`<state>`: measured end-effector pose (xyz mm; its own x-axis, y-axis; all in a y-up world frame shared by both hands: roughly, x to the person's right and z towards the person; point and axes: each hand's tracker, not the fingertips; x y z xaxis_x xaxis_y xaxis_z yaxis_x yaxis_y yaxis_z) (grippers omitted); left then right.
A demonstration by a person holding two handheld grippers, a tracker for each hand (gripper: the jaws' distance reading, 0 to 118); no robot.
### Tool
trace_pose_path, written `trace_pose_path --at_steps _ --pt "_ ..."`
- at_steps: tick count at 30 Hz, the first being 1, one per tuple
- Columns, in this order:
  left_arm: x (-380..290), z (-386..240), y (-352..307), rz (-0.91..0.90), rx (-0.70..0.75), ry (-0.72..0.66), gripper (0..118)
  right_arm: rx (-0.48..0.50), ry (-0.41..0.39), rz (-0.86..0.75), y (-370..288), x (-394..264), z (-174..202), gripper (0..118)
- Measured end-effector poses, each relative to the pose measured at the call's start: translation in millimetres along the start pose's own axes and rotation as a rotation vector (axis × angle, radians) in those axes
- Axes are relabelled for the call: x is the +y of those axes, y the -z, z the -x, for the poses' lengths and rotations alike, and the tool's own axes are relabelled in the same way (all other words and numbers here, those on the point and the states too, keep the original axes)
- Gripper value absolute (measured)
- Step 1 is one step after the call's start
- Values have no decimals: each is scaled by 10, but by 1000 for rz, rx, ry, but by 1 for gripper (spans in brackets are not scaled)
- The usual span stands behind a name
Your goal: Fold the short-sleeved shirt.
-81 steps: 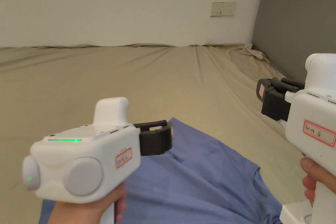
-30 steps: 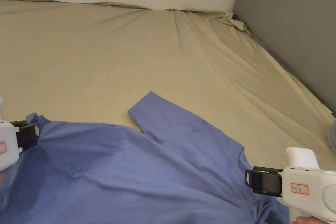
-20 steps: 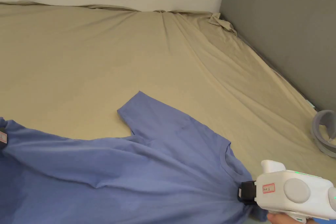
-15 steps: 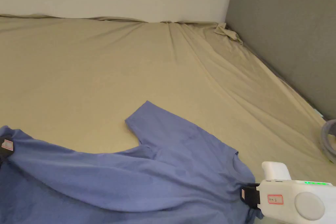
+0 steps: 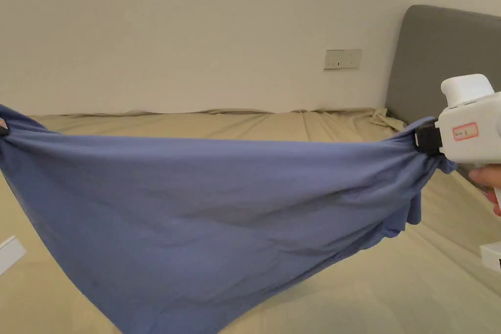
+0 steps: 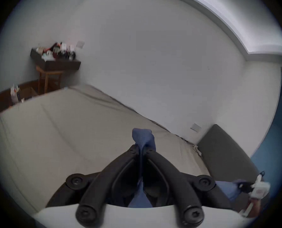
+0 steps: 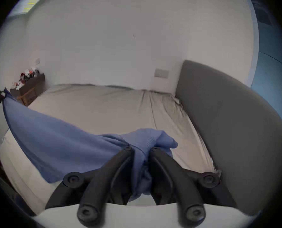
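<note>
Blue short-sleeved shirt hangs stretched above bed, likely to shake it flat before folding. Left gripper clamped on one bunched end, right gripper clamped on other; low edge sags toward sheet.

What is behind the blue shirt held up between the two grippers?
Behind the shirt lie the tan bed sheet and the white wall. The cloth covers the middle of the bed, so anything lying there cannot be seen.
</note>
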<state>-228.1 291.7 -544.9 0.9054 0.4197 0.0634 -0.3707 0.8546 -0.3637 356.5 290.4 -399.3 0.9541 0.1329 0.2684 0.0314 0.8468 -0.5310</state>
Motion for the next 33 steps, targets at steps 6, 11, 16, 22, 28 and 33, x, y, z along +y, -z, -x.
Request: trace_pose_path --at_steps 6,11,16,22,28,33 --pt "458 -225 256 -19 57 10 1 -28 -6 -14 217 827 68 13" --pt "586 -424 574 -18 183 181 1 -8 27 42 453 1261 72 13" --pt "631 -534 801 0 193 229 1 -40 22 62 582 1493 131 13" --pt "392 -532 1100 41 207 350 1 -26 35 92 818 1340 130 13" --pt "-339 -238 1199 197 129 341 1 18 -23 178 1172 467 236 13" --pt "-1021 54 928 270 18 418 1 116 -34 241 1072 -580 168 13"
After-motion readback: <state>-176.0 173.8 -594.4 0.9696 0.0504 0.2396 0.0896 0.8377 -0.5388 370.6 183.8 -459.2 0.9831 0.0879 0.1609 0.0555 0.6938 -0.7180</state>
